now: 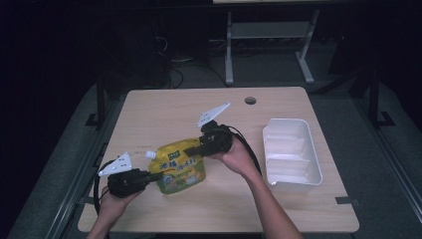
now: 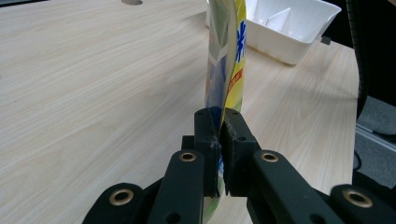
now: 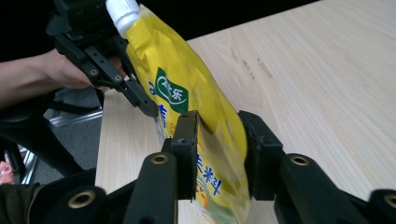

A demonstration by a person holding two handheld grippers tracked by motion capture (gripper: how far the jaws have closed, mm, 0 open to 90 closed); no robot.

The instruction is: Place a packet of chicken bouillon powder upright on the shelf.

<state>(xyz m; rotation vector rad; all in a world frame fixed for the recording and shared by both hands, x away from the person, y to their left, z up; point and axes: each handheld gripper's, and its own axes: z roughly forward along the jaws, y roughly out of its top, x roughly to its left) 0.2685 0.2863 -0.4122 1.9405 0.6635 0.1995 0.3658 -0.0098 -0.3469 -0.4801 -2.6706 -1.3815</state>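
A light brown wooden desk [image 1: 164, 109] with a small round hole [image 1: 250, 100] near its far edge. A white plastic tray [image 1: 278, 128] sits on the desk's right side. A yellow pouch [image 1: 180, 172] stands on the desk.

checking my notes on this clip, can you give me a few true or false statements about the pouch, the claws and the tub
1. The left claw is shut on an edge of the yellow pouch. True.
2. The pouch lies inside the white tub. False: it is over the table, left of the tub, between the two claws.
3. The right claw has its jaws on either side of the pouch. True, though whether they press on it is hard to tell.
4. The pouch has a red cap. False: the cap is white.
5. The tub stands at the right side of the table. True.
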